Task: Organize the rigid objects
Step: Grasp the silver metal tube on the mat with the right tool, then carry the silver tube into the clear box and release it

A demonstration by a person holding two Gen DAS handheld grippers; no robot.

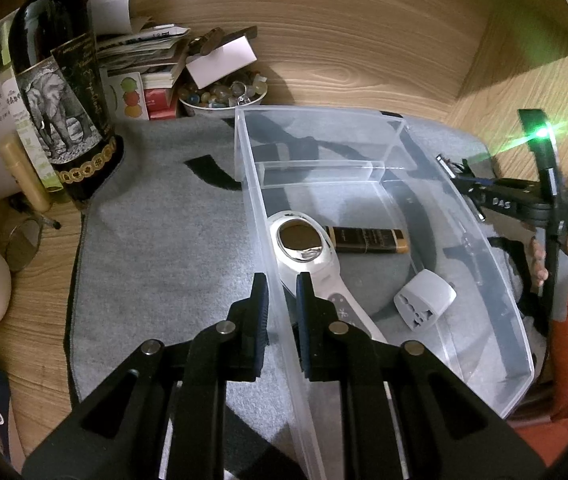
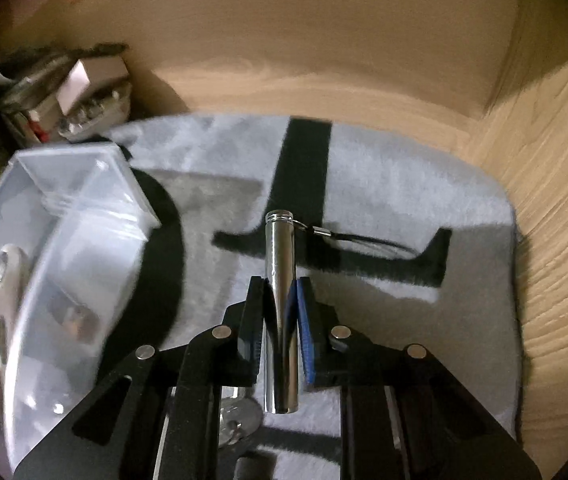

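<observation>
Over the mat: your right gripper (image 2: 280,292) is closed on a chrome tube (image 2: 280,280), clear of the grey mat (image 2: 383,168); the tube lies lengthwise between the pads and sticks out past both ends.

Left gripper: your left gripper (image 1: 282,292) straddles the near wall of the clear bin (image 1: 363,120), one finger outside, one inside, the gap narrow. You cannot tell from this view whether the pads actually pinch the wall.

Bin contents: a white handheld device (image 1: 307,256), a dark tube with a gold end (image 1: 367,239) and a white plug adapter (image 1: 423,300) lie in the large compartment; the small one behind the divider looks empty.

Slip risk: the tube is smooth, round and tapered, and you hold it near its middle. Tilt the gripper and it could slide out along the pads.

Cord risk: a black loop (image 2: 367,240) hangs from the tube's far end. It could catch the bin rim or your own finger on the way in.

Bin risk: if your left hold is loose, a knock from the right side could shove or tip the bin.

Landing risk: drop it from height and the tube may bounce or roll against the device or adapter.

Blur: the right view is smeared, so judge the bin's position with care.
</observation>
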